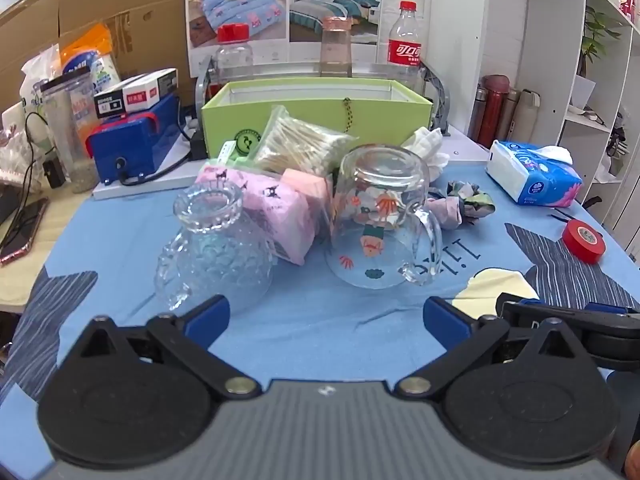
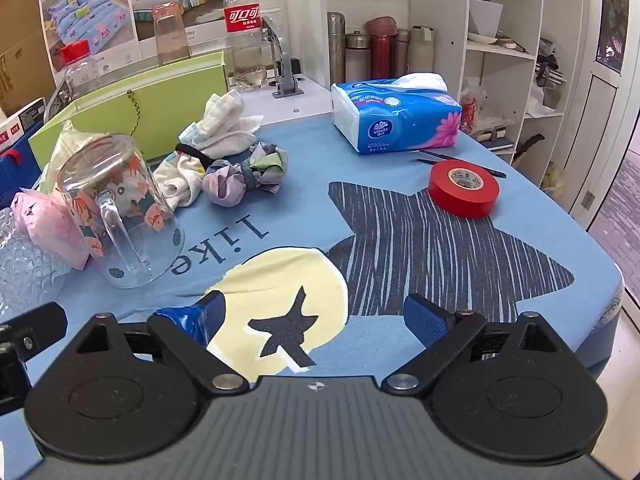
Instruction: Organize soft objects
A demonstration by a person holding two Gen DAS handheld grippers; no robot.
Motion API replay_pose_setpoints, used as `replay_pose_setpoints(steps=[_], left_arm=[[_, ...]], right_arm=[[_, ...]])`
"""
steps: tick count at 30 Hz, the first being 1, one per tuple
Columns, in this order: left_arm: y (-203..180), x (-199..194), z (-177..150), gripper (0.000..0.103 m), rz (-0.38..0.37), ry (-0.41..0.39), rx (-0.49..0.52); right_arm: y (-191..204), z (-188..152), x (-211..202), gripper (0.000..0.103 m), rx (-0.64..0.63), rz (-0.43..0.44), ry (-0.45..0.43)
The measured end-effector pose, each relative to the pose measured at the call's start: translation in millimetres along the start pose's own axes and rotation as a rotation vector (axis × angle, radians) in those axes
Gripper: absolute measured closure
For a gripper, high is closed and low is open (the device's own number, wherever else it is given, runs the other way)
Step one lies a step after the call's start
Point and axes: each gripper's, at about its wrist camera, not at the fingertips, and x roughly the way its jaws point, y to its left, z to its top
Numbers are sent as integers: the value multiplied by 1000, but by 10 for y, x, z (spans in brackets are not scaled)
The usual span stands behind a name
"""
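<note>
Nothing looks sorted yet: both the left gripper and right gripper hover wide open and empty, while crumpled cloths lie loose beside the green box.

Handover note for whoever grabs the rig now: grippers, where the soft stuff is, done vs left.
Left gripper: open, empty, hovering over the blue cloth.
Right gripper: open, empty, over the yellow moon print.
Soft things all on the table in front of the green box: white cloth, crumpled patterned cloth, pink tissue packs, cotton swab bag.
Two upturned glass mugs stand among them.
Done: nothing visibly sorted. Left: everything.
</note>
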Motion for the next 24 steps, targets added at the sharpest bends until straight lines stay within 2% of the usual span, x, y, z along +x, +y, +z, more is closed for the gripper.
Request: replay_pose_setpoints(steps=[24], left_arm=[[39,-12,-1,0,-16,-2,-7]], right_arm=[[58,6,-17,20,-5,22,2]])
